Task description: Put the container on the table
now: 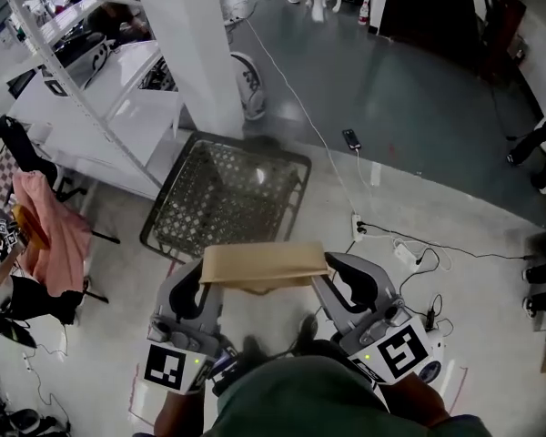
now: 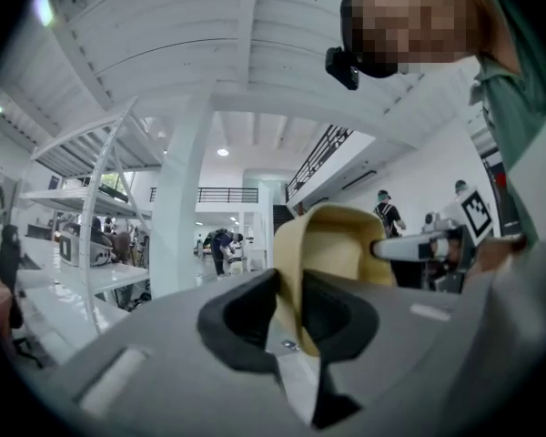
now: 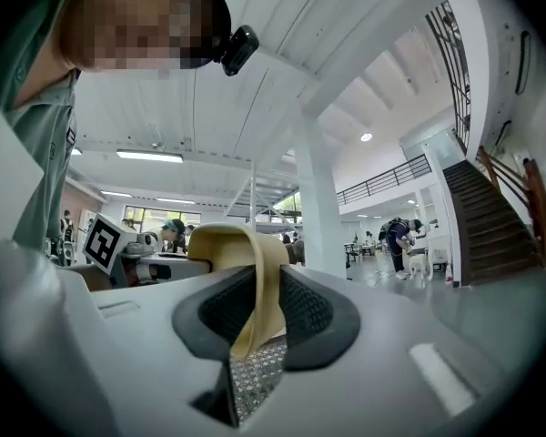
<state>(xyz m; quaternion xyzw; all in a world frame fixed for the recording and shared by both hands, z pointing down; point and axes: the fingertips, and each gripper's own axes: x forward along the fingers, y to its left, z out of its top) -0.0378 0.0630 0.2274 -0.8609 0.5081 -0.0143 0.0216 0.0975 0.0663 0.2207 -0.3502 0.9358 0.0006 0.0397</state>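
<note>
- Container (image 1: 264, 264), tan and shallow, hung in the air between the two tongs, above the floor (image 1: 419, 98).
- Left tongs (image 1: 193, 285) pinched its left wall, pads pressed on the rim.
- Right tongs (image 1: 344, 282) pinched the opposite wall likewise.
- Beyond the tongs, a black wire basket (image 1: 226, 198) stood beside a white pillar (image 1: 196, 44).

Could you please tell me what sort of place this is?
Probably a large open workshop or lab hall: a white column, white metal shelving, a staircase up to a railed gallery, and a power strip on the concrete floor.
</note>
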